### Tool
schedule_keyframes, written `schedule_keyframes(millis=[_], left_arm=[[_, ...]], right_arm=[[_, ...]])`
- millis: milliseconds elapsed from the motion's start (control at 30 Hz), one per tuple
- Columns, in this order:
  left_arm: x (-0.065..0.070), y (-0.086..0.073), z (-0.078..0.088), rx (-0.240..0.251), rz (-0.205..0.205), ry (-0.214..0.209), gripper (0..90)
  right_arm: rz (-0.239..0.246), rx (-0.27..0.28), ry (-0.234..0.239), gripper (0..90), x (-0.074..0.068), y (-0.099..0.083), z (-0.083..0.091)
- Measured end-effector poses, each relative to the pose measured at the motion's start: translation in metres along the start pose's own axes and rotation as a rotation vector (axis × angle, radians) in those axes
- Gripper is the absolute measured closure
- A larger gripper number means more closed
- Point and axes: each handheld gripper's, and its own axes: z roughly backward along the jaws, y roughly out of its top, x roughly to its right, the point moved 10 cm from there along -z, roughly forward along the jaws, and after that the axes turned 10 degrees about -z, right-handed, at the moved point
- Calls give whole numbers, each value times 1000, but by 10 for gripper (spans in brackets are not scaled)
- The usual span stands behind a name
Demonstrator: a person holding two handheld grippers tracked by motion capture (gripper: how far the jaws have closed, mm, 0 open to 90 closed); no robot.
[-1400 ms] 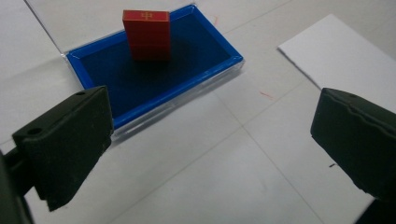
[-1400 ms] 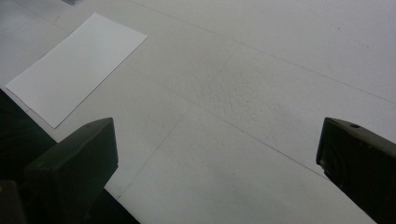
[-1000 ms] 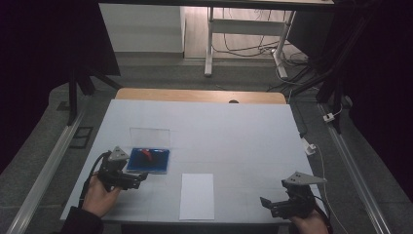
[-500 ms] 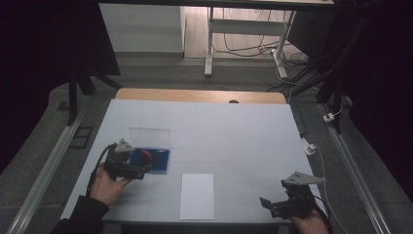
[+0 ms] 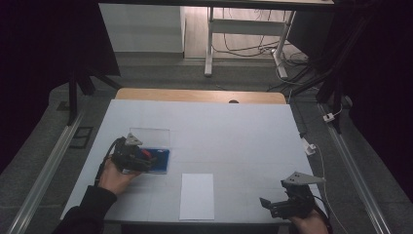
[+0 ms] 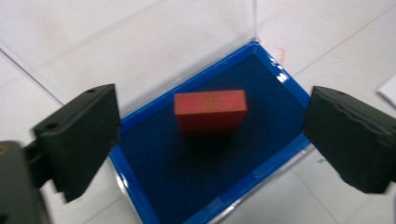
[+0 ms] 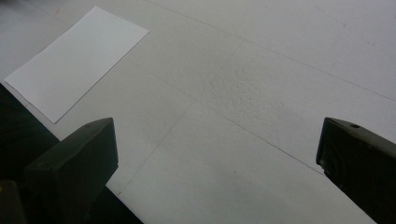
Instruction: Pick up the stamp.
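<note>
Tongs: two, one in each of my hands. My left gripper (image 5: 146, 157), at the left of the high view, hangs over the blue tray with its jaws apart; they have just been closing a little, and the red block sits between them, untouched. My right gripper (image 5: 272, 205), at the lower right, rests with jaws wide apart over bare table.
Counted things: one red block (image 6: 210, 110), one blue tray (image 6: 261, 116) with one clear lid (image 5: 150, 137), one sheet of white paper (image 5: 197, 195).
Red block: middle of the tray's dark blue lining, centre of the left gripper view.
Lid: stands open at the tray's far edge.
Paper: lies flat at the lower middle of the high view, between my hands, well apart from the tray.
Hands: left hand (image 5: 114, 178) reaches in from the lower left, dark sleeve showing; right hand sits at the bottom edge.
Surface: pale white table (image 5: 234, 131), a wooden strip at its far edge.
Room: dark, grey floor, metal rails either side, cables beyond.
</note>
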Motion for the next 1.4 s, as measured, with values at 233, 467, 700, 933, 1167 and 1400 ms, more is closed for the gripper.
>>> schedule_keyframes(millis=[233, 467, 700, 933, 1167, 1400], left_arm=[[-2, 2, 2, 10, 11, -29, 311], [0, 1, 0, -23, 6, -34, 459], [2, 1, 0, -43, -15, -29, 582], [1, 3, 3, -19, -4, -35, 584], [1, 9, 12, 15, 27, -64, 583], [4, 13, 18, 26, 17, -65, 583]], right_arm=[[2, 0, 1, 0, 0, 0, 0], [2, -2, 4, 0, -1, 0, 0], [3, -1, 5, 0, -1, 0, 0], [9, 0, 4, 0, -1, 0, 0], [13, 0, 7, 0, -2, 0, 0], [17, 1, 8, 0, -2, 0, 0]])
